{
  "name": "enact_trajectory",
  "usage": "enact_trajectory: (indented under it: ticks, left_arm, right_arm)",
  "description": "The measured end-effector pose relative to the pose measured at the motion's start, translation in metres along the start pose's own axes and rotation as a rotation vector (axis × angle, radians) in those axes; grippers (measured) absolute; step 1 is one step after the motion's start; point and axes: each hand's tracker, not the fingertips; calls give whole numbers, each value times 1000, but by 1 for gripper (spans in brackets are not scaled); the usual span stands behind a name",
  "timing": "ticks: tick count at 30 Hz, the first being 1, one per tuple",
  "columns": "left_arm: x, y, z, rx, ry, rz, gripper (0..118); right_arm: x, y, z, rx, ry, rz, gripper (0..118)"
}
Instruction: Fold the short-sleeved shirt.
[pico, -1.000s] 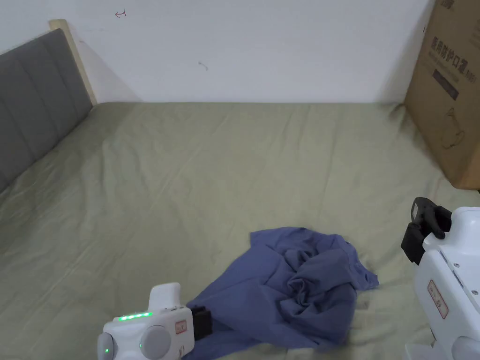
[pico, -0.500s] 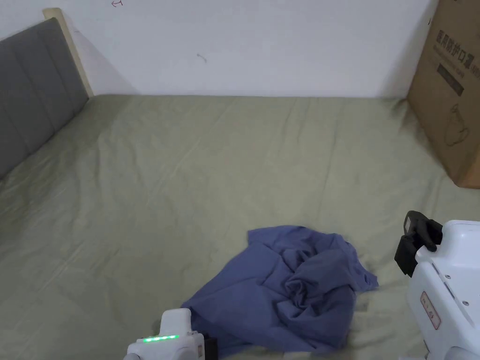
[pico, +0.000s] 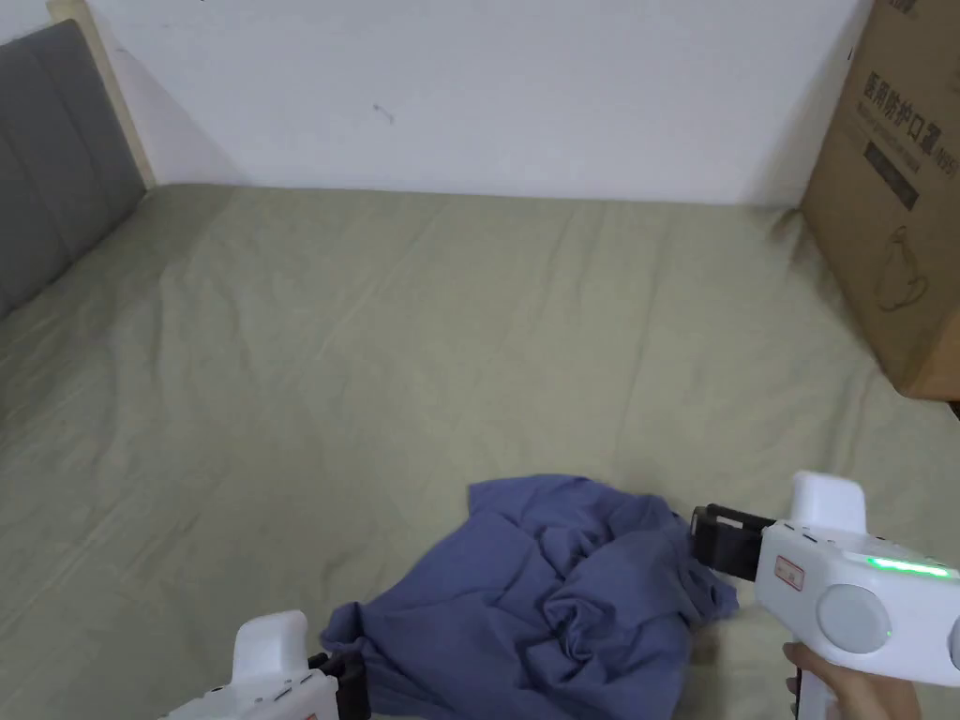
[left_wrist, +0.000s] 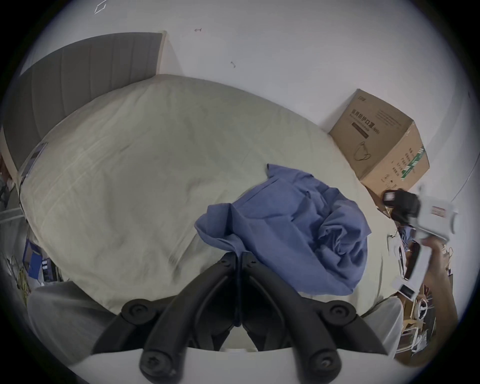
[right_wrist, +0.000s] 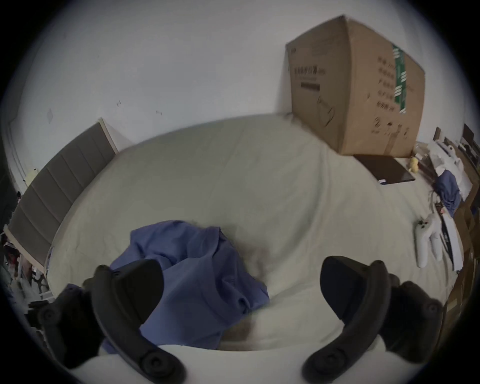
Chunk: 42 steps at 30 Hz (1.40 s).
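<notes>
A wide bed (pico: 450, 309) with an olive-green sheet takes up most of the head view; a white wall (pico: 487, 84) closes its far edge, a grey padded headboard (pico: 47, 141) stands along its left edge, and a tall cardboard box (pico: 895, 187) sits on the bed at its far right corner, against the wall; the middle and far part of the sheet lies bare and lightly creased, leaving broad open room beyond the garment and to its left.

The blue short-sleeved shirt (pico: 553, 600) lies crumpled in a loose heap on the near part of the bed, a little right of centre, well apart from the box and the headboard.

The left tool (left_wrist: 239, 257) is at the shirt's near left corner; in the left gripper view its two black jaws are pressed together with a fold of the blue cloth pinched between their tips, and the cloth rises slightly toward them; in the head view its white body (pico: 272, 675) sits at the bottom edge, just beside the shirt.

The right tool (right_wrist: 241, 283) is at the shirt's right edge, held by a hand (pico: 848, 694) at the lower right; in the right gripper view its jaws stand wide apart, gripping nothing; the left one is over the blue cloth, the right over bare sheet.
</notes>
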Motion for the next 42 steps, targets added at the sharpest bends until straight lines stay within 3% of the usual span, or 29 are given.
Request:
enact_trajectory:
  ticks: [4,6,9,14,15,16,23,30,42]
  left_arm:
    - [3,4,-7,13,-2,-31,3]
    - [0,4,-12,8,-30,-27,3]
    - [-1,4,-17,-7,-24,-34,3]
    - [-8,4,-20,-20,-31,-7,3]
    - [-9,5,-20,-22,-33,-2,3]
    - [-10,5,-19,-22,-36,3,3]
    - [-11,9,-13,3,-68,48,3]
    - [-10,46,-2,85,-140,136,3]
    - [8,232,36,347,-156,88,3]
  right_arm:
    - [-4,16,-48,-116,9,18,116]
    - [-6,22,-72,-172,15,10,107]
    - [-9,24,-95,-224,-21,33,63]
    - [-7,16,-112,-305,23,56,48]
    - [-6,15,-110,-307,52,46,32]
    - [-6,16,-107,-310,65,30,4]
    - [12,32,-65,-189,79,31,1]
    - [16,66,19,2,100,27,0]
    - [10,177,134,338,75,35,0]
